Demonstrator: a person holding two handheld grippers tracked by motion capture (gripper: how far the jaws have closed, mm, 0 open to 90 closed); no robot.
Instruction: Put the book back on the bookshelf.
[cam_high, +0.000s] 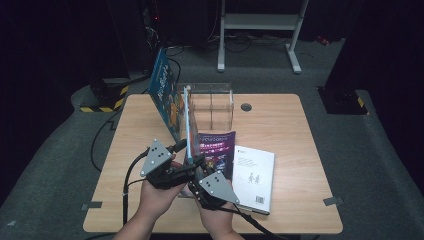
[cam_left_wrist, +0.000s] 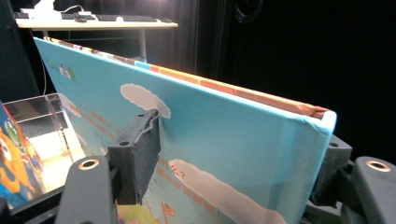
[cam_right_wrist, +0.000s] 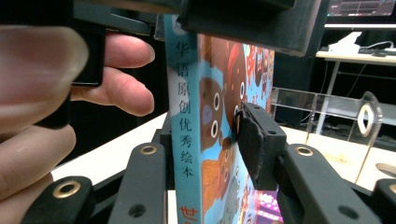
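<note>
My left gripper (cam_high: 186, 154) clamps the upright blue book (cam_high: 188, 125), spine near, long axis running far; my right gripper (cam_high: 196, 172) straddles it, its pads just off the covers.

A dark room with black walls and a grey carpeted floor (cam_high: 380, 150). A light wooden table (cam_high: 280, 120) with a round cable hole (cam_high: 246, 106) stands at centre. Behind it rises a white metal stand (cam_high: 260, 22) on two feet. Black-and-yellow hazard tape (cam_high: 102, 106) marks a base at the left; cables (cam_high: 97, 142) run across the floor. A lit desk with a keyboard (cam_left_wrist: 126, 18) stands farther off.
</note>
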